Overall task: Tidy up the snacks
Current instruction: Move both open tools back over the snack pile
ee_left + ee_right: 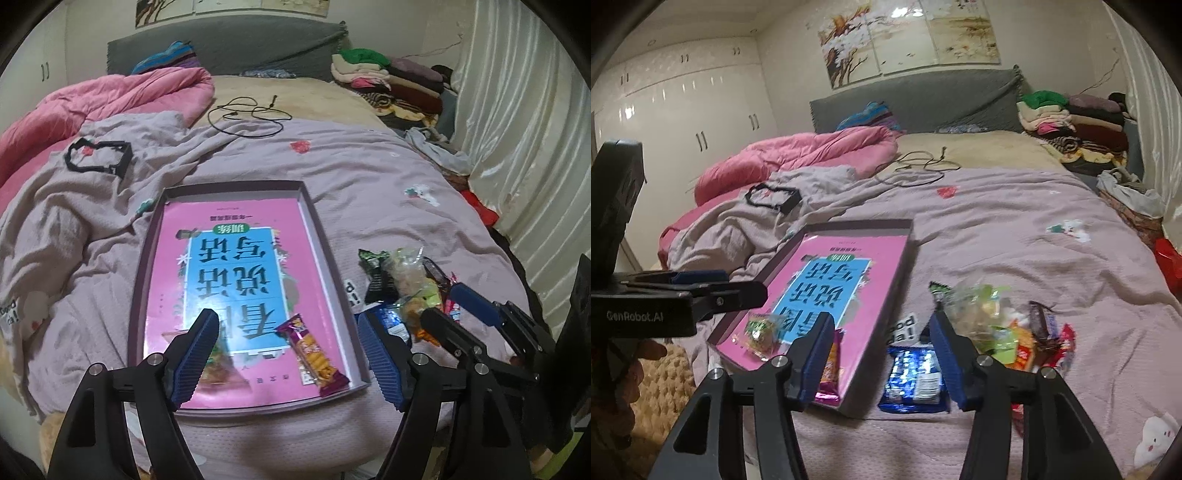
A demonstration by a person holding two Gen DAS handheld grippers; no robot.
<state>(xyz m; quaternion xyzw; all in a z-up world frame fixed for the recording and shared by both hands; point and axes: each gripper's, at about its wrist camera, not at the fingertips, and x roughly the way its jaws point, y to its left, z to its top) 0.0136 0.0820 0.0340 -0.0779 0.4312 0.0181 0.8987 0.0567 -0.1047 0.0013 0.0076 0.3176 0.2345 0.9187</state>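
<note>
A shallow purple tray lies on the lilac bedcover with a pink and blue book flat inside it. An orange snack bar in a purple wrapper rests at the tray's near right corner. A small green and yellow snack sits at its near left. My left gripper hovers open over the tray's near end, holding nothing. My right gripper is open above a blue packet on the bedcover, pads clear of it. Beside it is a pile of loose snacks.
A black plastic frame and a black cable lie farther up the bed. A pink duvet is bunched at the left, folded clothes are stacked at the back right. A person's hand holds the left gripper.
</note>
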